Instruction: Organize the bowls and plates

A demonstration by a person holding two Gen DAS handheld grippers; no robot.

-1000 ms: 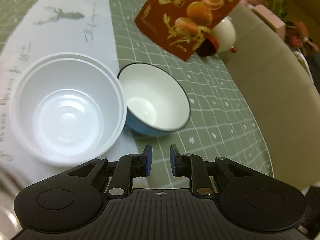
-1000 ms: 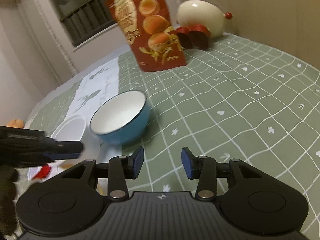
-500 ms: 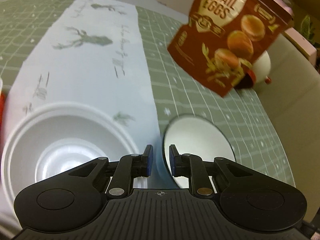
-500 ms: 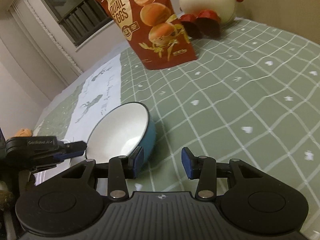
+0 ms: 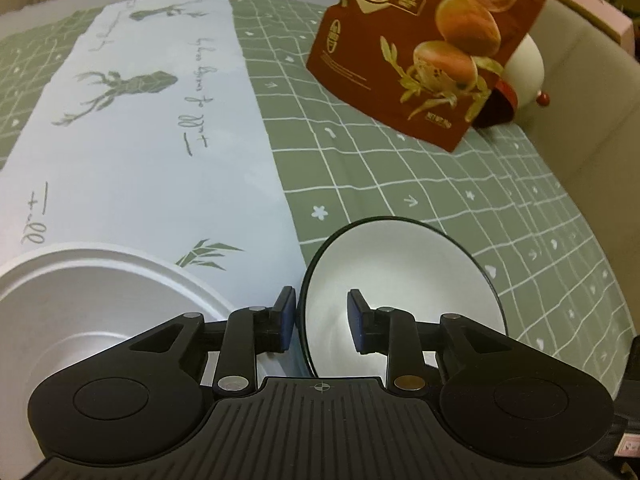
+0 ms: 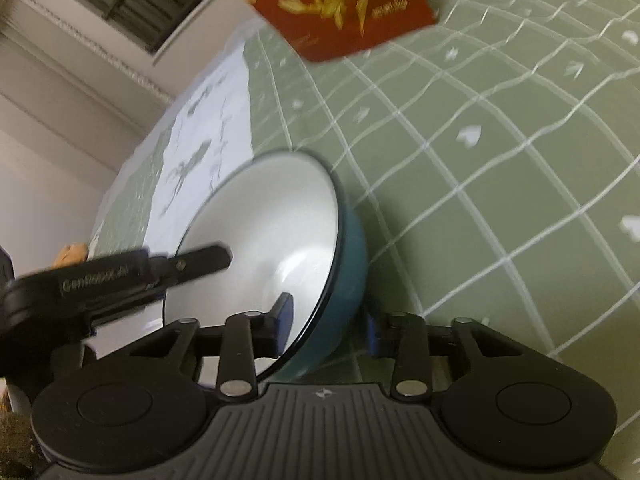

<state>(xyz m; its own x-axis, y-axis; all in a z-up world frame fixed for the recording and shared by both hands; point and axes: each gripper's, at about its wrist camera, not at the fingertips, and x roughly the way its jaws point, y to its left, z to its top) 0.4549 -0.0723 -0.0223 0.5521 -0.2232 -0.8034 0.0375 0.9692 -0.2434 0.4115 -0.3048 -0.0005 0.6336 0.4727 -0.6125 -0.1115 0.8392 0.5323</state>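
Note:
A blue bowl with a white inside (image 5: 404,280) (image 6: 272,248) sits on the green checked cloth, beside a larger white plastic bowl (image 5: 80,300). My left gripper (image 5: 322,322) is open, its jaws astride the blue bowl's left rim, one finger outside and one inside. My right gripper (image 6: 328,326) is open, its jaws astride the bowl's right wall, left finger inside and right finger outside. The left gripper's finger (image 6: 200,260) shows reaching over the bowl in the right wrist view.
A red-brown quail egg snack bag (image 5: 432,48) (image 6: 340,4) stands behind the bowls. A white egg-shaped ornament (image 5: 528,68) sits behind it. A white runner with deer prints (image 5: 140,132) crosses the cloth. The table edge curves at right.
Both grippers moved in and down onto the blue bowl. The left gripper has opened wider and now straddles the bowl's rim; the right now straddles the opposite wall.

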